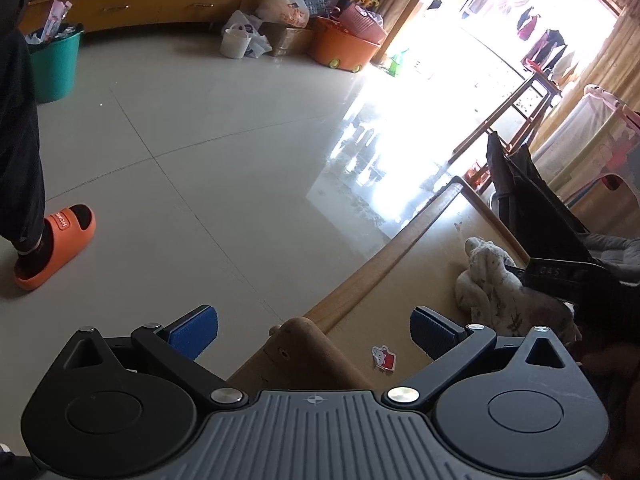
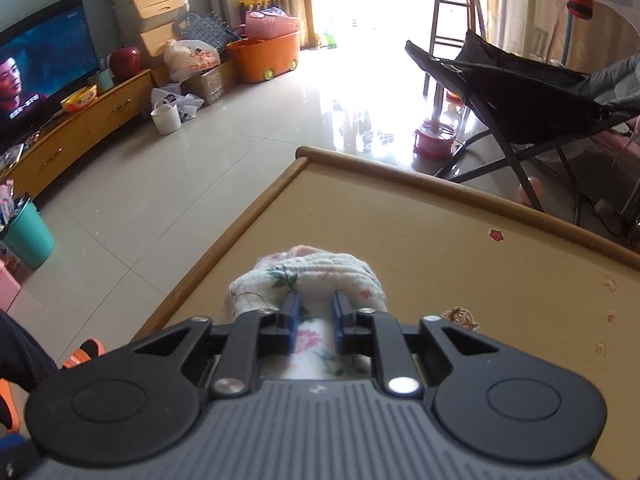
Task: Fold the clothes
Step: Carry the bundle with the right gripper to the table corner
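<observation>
A white floral cloth lies bunched on the wooden table. My right gripper is nearly shut on it, the blue pads pinching a fold of the fabric. In the left wrist view the same cloth sits crumpled on the table to the right, with the right gripper's black body against it. My left gripper is wide open and empty, over the table's near corner, well left of the cloth.
A raised wooden rim edges the table. A black folding chair stands beyond the far edge. The tiled floor lies left of the table, with a person's leg in an orange slipper and a teal bucket.
</observation>
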A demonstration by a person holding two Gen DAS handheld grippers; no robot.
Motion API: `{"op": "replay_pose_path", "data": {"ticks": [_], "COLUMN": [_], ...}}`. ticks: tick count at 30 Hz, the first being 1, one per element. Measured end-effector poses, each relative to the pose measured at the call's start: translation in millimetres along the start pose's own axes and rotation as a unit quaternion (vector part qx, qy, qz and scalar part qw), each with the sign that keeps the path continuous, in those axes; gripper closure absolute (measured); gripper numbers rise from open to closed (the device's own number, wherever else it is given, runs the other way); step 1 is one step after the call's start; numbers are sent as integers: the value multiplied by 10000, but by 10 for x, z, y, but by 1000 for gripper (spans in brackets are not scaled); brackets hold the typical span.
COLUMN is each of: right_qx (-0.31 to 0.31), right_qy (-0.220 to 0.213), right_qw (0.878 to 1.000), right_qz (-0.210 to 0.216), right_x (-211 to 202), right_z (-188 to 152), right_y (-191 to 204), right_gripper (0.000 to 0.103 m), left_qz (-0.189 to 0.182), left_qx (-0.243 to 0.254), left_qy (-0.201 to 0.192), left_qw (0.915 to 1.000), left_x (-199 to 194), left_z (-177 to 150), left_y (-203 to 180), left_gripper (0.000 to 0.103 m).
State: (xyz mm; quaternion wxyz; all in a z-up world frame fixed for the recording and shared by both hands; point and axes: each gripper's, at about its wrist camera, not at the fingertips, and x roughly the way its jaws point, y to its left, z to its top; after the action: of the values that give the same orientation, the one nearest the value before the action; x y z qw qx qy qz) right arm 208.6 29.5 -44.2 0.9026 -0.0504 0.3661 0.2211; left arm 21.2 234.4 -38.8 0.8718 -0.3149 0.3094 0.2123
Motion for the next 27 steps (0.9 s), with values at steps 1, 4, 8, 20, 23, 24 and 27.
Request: {"op": "replay_pose_path", "data": {"ticks": [1, 4, 8, 20, 23, 24, 27], "right_qx": [-79, -431, -782, 120, 585, 892, 1811], "right_qy": [-33, -40, 187, 790, 678, 652, 425], "right_qw": [10000, 9990, 9967, 9959, 9940, 9915, 9805], "right_qz": [35, 71, 104, 436, 631, 680, 634], "right_x": [-76, -278, -445, -257, -219, -173, -11], "right_z": [-16, -102, -225, -286, -235, -209, -137], "right_y": [10, 37, 46, -93, -162, -222, -323], "right_gripper": [68, 40, 30, 54, 66, 67, 68], "left_qz": [-4, -29, -86, -193, -349, -448, -687], "left_qx": [0, -33, 47, 39, -337, -494, -486], "left_qy": [-7, 7, 15, 72, 162, 190, 130], "left_qw": [10000, 10000, 10000, 9998, 9987, 9976, 9964], "left_x": [-6, -33, -55, -87, -79, -84, -102], "left_z": [3, -12, -53, -163, -174, -187, -225], "left_y": [10, 14, -49, -95, -86, -90, -208], "left_gripper": [0, 0, 0, 0, 0, 0, 0]}}
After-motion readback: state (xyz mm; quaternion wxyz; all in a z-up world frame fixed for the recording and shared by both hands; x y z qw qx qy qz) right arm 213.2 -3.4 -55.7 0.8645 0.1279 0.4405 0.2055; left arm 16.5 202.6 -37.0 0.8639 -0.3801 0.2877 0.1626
